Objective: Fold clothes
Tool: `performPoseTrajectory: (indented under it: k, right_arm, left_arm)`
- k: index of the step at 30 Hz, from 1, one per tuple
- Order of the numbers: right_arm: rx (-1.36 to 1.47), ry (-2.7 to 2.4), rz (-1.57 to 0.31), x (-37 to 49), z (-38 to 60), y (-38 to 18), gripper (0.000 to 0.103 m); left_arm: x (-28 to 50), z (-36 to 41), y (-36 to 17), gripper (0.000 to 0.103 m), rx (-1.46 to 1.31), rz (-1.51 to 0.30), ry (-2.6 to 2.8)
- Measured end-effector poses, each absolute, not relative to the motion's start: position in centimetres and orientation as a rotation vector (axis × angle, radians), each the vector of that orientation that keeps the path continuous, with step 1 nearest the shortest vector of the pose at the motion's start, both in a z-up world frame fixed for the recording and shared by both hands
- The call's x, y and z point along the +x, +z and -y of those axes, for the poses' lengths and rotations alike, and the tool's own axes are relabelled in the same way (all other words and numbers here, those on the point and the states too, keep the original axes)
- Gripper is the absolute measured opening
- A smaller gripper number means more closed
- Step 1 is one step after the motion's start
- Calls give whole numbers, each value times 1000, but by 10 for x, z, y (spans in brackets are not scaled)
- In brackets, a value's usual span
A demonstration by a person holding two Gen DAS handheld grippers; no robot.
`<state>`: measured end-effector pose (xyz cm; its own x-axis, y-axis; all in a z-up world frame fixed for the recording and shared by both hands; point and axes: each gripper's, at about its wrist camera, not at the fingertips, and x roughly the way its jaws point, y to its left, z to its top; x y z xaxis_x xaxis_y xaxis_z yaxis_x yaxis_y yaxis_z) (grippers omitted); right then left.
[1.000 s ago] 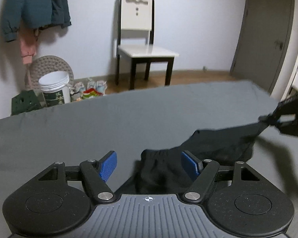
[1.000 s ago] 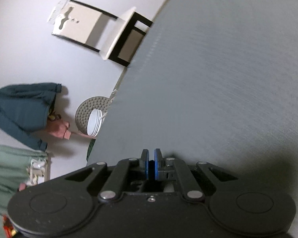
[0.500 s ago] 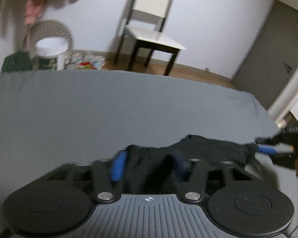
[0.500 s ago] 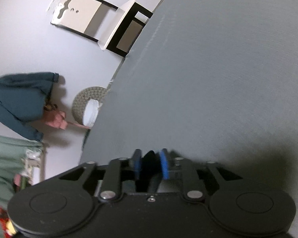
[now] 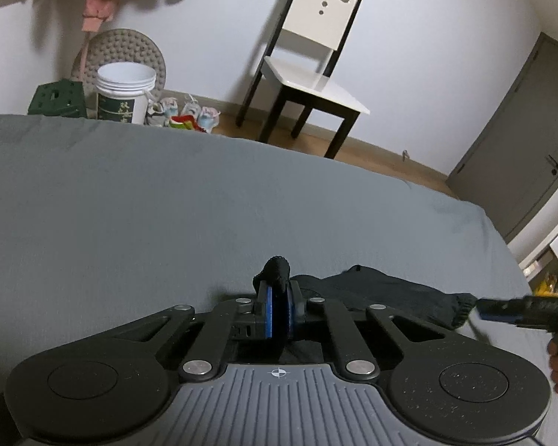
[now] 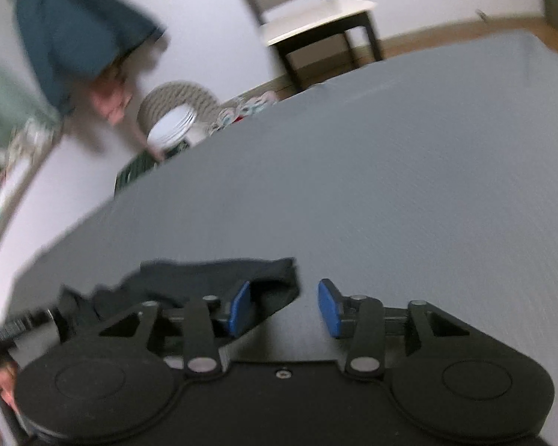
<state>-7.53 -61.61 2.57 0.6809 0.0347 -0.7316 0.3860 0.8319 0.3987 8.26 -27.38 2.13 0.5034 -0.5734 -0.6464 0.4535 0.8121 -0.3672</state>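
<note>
A black garment [image 5: 387, 293] lies crumpled on the grey bed sheet [image 5: 167, 200], stretching to the right. My left gripper [image 5: 278, 310] is shut on a bunched fold of it, and black cloth pokes up between the blue pads. In the left wrist view the right gripper [image 5: 502, 306] hovers beside the garment's right cuff. The right wrist view, blurred, shows my right gripper [image 6: 284, 308] open, with the garment [image 6: 219, 278] lying against its left pad and nothing pinched.
Beyond the bed's far edge stand a white chair [image 5: 308, 70] with dark legs, a white bucket [image 5: 124, 91], a green stool [image 5: 57, 98] and shoes on the floor. Clothes [image 6: 74, 26] hang on the wall at left. A grey door [image 5: 520, 148] is at right.
My left gripper has shut on the garment. My right gripper has opened and let go of the cuff, then swung round, so the cloth has dropped onto the sheet.
</note>
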Motion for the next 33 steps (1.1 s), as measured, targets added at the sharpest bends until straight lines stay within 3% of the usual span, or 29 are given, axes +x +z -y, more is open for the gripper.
performPoseTrajectory:
  k: [4, 17, 21, 25, 27, 33]
  right_arm:
    - [446, -252, -802, -66, 608, 27, 37]
    - [421, -303, -795, -76, 606, 29, 37]
    - [431, -268, -855, -70, 606, 18, 24]
    - [396, -279, -821, -66, 601, 22, 23]
    - [390, -279, -824, -64, 600, 19, 12]
    - [430, -307, -826, -62, 605, 15, 8]
  left_arm:
    - [73, 268, 26, 7, -165, -804, -632]
    - [59, 244, 33, 7, -228, -725, -620]
    - [56, 245, 31, 7, -211, -729, -623]
    - [54, 245, 26, 8, -209, -748, -619]
    - [54, 245, 23, 8, -211, -763, -614]
    - [54, 236, 16, 8, -320, -806, -626]
